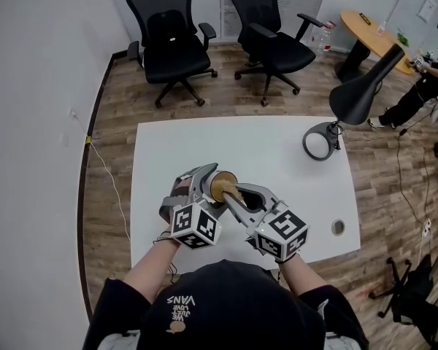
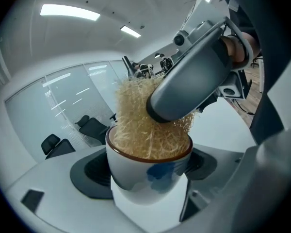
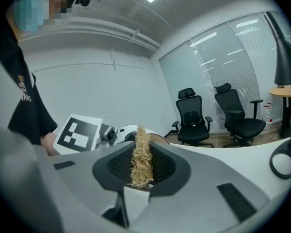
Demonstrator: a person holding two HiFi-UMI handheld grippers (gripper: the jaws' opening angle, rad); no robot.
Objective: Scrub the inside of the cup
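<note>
Left fingers (image 2: 89, 174) clamp a white cup (image 2: 136, 171) from both sides, its mouth stuffed with a straw-coloured scrubber (image 2: 140, 125). The right fingers (image 3: 169, 166) pinch that scrubber and press it down into the cup. Both meet over a white surface (image 1: 277, 159) that also carries a black lamp (image 1: 361, 93); beyond it, two black chairs (image 1: 171, 31) and a round table (image 1: 372, 31) stand on a wood floor (image 1: 226, 100).

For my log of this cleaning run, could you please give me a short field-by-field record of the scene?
left gripper: shut on the white cup
right gripper: shut on the straw-coloured scrubber
scrubber: pressed down into the cup's mouth, fibres spilling above the rim
surface: white table, black desk lamp at its far right
</note>
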